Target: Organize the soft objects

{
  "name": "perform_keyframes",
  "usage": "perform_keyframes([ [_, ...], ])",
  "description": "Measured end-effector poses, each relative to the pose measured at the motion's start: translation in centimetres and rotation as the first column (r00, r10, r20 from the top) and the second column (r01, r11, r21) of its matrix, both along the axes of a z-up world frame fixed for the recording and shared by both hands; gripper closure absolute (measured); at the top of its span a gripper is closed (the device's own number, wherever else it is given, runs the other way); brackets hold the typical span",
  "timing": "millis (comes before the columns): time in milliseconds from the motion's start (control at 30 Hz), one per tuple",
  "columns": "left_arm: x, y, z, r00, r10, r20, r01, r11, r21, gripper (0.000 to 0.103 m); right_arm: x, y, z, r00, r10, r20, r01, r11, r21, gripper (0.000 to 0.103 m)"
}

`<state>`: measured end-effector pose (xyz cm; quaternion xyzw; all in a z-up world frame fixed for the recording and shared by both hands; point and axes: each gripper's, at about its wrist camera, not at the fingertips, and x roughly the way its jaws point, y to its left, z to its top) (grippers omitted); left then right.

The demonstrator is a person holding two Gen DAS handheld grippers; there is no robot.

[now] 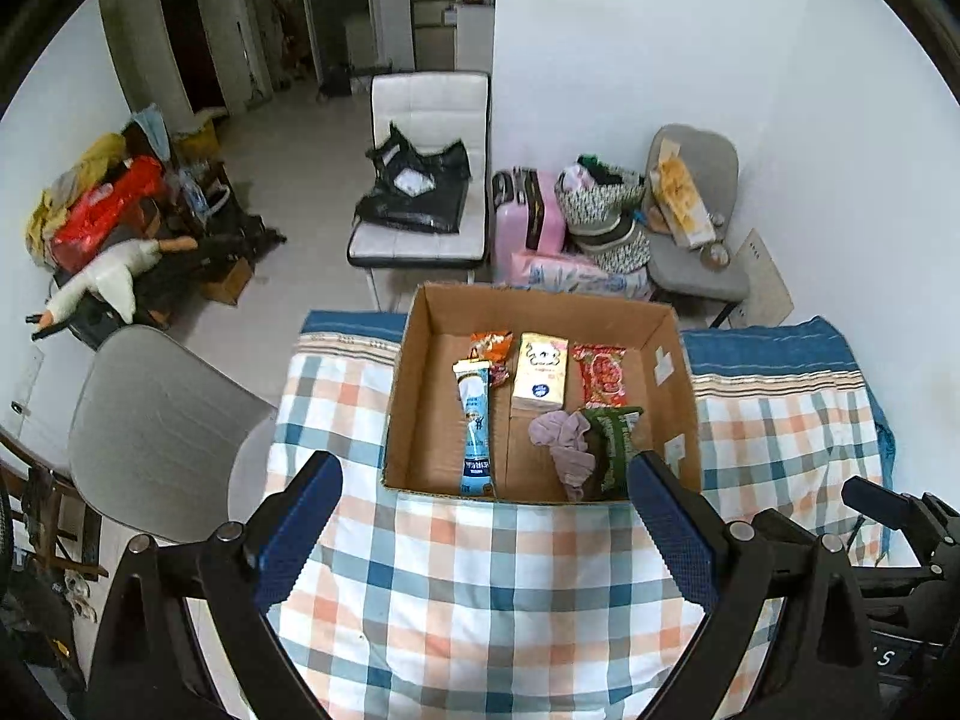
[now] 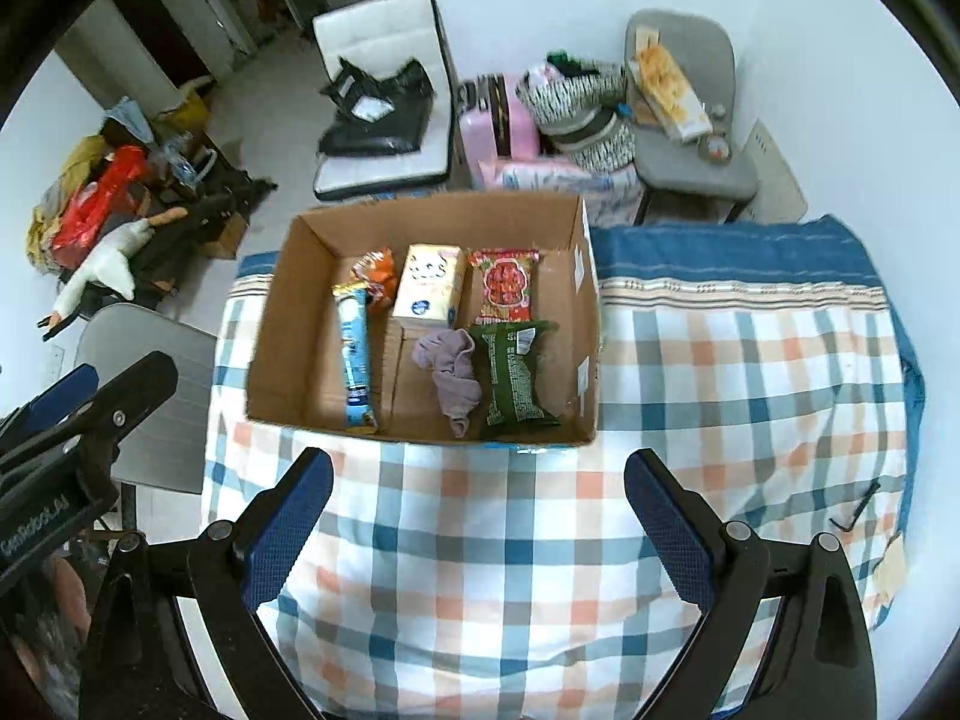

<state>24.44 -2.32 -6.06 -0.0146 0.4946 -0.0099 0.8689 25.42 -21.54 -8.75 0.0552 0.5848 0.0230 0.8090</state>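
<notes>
An open cardboard box (image 1: 414, 396) (image 2: 282, 312) stands on the checked cloth. In it lie a long blue packet (image 1: 477, 426) (image 2: 355, 348), an orange snack bag (image 1: 492, 354) (image 2: 377, 276), a cream tissue pack (image 1: 541, 372) (image 2: 429, 291), a red packet (image 1: 600, 375) (image 2: 504, 285), a green packet (image 1: 615, 444) (image 2: 516, 378) and a crumpled mauve cloth (image 1: 567, 441) (image 2: 453, 369). My left gripper (image 1: 483, 516) is open and empty, just before the box's near wall. My right gripper (image 2: 480, 510) is open and empty, a little nearer than the box.
The checked cloth (image 1: 480, 600) (image 2: 750, 372) covers the table. A grey chair (image 1: 156, 420) (image 2: 150, 360) stands at the left. Beyond the table are a white chair (image 1: 420, 180), a pink suitcase (image 1: 528, 210) and a second grey chair (image 1: 696, 228) with clutter.
</notes>
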Motion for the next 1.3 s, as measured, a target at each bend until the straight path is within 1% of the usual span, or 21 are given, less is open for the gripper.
perform_keyframes([
  [133, -2.7, -0.2, 2.7, 0.999, -0.001, 0.047, 0.001, 1.000, 0.006, 0.005, -2.7, -0.1, 3.6, 0.998, 0.008, 0.063, -0.008, 1.000, 0.001, 0.004],
  [300, -5.2, -0.4, 5.1, 0.996, -0.003, 0.085, 0.002, 1.000, 0.008, 0.005, -5.9, -0.5, 7.8, 0.990, 0.015, 0.142, -0.014, 1.000, -0.010, 0.004],
  [533, -7.5, -0.7, 7.4, 0.993, -0.001, 0.118, 0.000, 1.000, 0.006, 0.005, -8.7, -0.5, 11.8, 0.976, 0.026, 0.218, -0.021, 1.000, -0.024, 0.004],
  [767, -9.0, -0.5, 8.5, 0.989, 0.015, 0.147, -0.016, 1.000, 0.009, 0.005, -10.4, -0.4, 14.4, 0.965, 0.035, 0.260, -0.029, 0.999, -0.027, 0.004],
  [867, -9.4, -0.5, 8.9, 0.987, 0.019, 0.157, -0.022, 1.000, 0.012, 0.005, -10.8, -0.5, 15.1, 0.962, 0.035, 0.269, -0.030, 0.999, -0.024, 0.004],
  [1067, -10.0, -0.3, 9.4, 0.985, 0.030, 0.171, -0.033, 0.999, 0.015, 0.005, -11.3, -0.4, 15.8, 0.958, 0.040, 0.282, -0.033, 0.999, -0.029, 0.004],
  [1300, -10.2, -0.3, 9.6, 0.985, 0.031, 0.172, -0.035, 0.999, 0.021, 0.005, -11.7, -0.6, 15.9, 0.957, 0.031, 0.290, -0.025, 0.999, -0.024, 0.004],
])
